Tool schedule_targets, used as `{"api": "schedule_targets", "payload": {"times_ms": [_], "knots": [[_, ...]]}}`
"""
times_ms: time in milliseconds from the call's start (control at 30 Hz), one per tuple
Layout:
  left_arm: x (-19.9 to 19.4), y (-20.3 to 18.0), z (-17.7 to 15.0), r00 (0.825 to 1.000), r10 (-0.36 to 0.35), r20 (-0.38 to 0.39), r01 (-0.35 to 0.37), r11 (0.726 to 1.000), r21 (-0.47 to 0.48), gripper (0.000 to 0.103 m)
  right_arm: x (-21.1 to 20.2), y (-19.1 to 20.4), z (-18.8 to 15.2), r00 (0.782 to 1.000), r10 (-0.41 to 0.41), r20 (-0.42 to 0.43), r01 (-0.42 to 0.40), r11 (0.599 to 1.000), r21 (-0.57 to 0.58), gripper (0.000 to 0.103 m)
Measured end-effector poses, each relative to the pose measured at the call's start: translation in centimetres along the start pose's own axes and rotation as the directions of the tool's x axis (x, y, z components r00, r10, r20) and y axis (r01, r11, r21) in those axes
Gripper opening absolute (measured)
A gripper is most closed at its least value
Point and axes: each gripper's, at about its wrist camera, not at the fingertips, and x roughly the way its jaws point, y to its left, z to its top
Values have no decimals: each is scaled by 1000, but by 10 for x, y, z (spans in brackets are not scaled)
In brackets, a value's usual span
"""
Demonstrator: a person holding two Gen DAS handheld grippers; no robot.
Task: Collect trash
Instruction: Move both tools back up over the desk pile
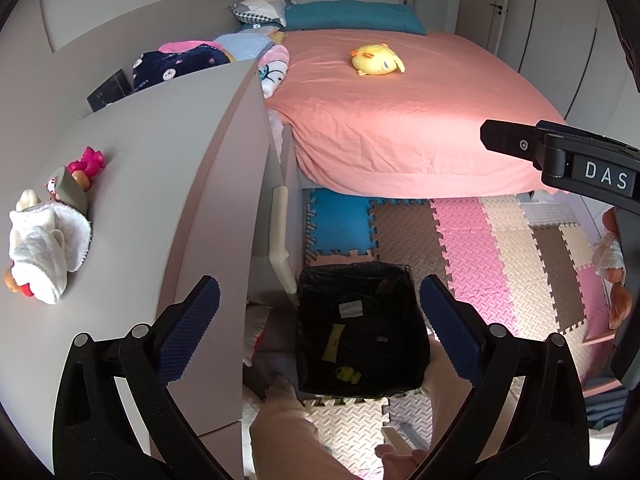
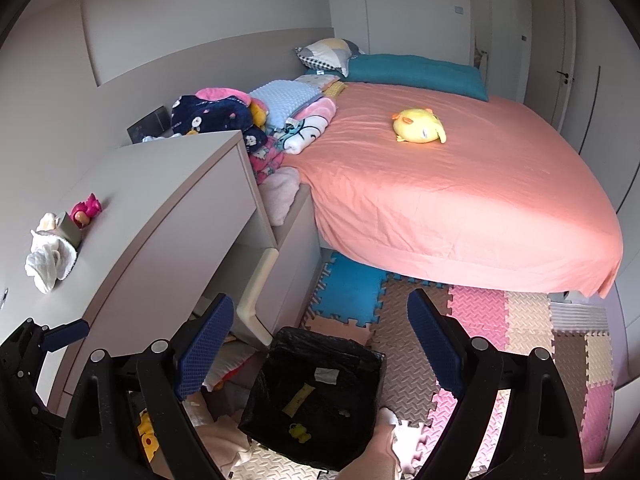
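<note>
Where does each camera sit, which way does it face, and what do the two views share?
Left wrist view: rides the left hand-held gripper, looking steeply down into the black-lined square trash bin; its open blue-padded fingers, the person's legs, and the right hand-held gripper at the right edge show.
Right wrist view: rides the right hand-held gripper, angled down at the bin; its open fingers and the left hand-held gripper show.
Shared: bin, pink-sheeted bed, yellow plush toy.

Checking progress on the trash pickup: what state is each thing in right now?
Left gripper: open, empty.
Right gripper: open, empty.
Trash bin: upright on the floor, black liner, a few scraps inside.
Yellow plush: lying on the bed.
White cloth: crumpled on the dresser top.
</note>
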Motion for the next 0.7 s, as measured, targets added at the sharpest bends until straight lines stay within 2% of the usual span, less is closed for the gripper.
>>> {"api": "schedule_targets", "payload": {"times_ms": [367,700], "knots": [[-13,41,-5,998,57,10,-57,996,-71,97,5,44,10,998,65,4,-64,996,-59,88],[-29,87,-18,993,114,15,-110,979,-170,97,15,93,18,992,122,-10,-123,984,-128,88]]}}
